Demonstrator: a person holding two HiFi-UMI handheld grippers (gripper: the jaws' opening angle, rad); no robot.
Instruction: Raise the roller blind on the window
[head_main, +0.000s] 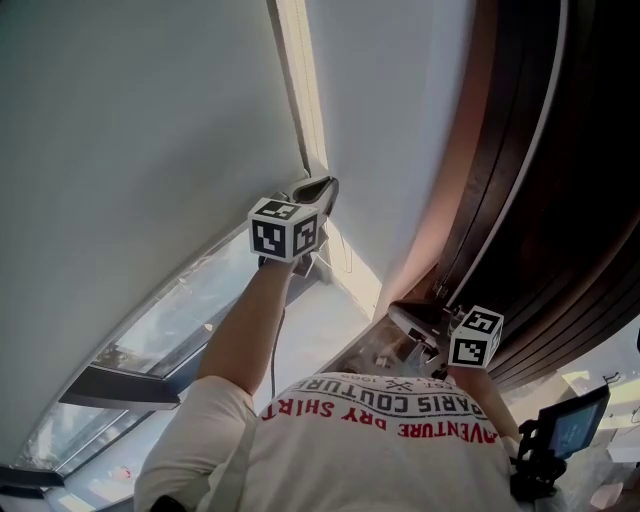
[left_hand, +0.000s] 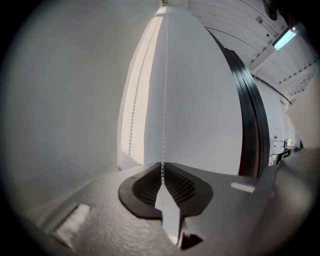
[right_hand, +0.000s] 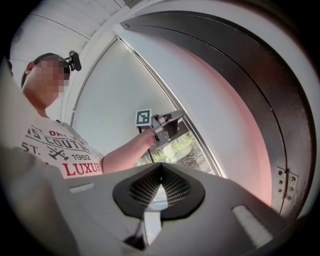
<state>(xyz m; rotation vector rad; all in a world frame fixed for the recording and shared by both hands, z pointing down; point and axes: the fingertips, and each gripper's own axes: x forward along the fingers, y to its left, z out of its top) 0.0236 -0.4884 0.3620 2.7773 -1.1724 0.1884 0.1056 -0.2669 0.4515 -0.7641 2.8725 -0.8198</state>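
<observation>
The pale roller blind (head_main: 140, 150) hangs over most of the window, and its dark bottom bar (head_main: 120, 386) leaves a strip of glass (head_main: 185, 310) bare below. A white bead chain (left_hand: 164, 100) runs down along the white side wall (left_hand: 205, 100) and ends between the pads of my left gripper (left_hand: 162, 170), which is shut on it. In the head view that left gripper (head_main: 318, 190) is stretched out to the corner beside the blind. My right gripper (head_main: 405, 318) is held low near the person's chest, shut with nothing in it (right_hand: 161, 167). The right gripper view shows the left gripper (right_hand: 167, 125) too.
A curved dark wooden panel (head_main: 540, 200) rises close on the right. A second strand of the chain (left_hand: 136, 100) hangs by the window's edge. A small screen on a mount (head_main: 572, 425) sits at the lower right. The person's white printed shirt (head_main: 380, 420) fills the bottom.
</observation>
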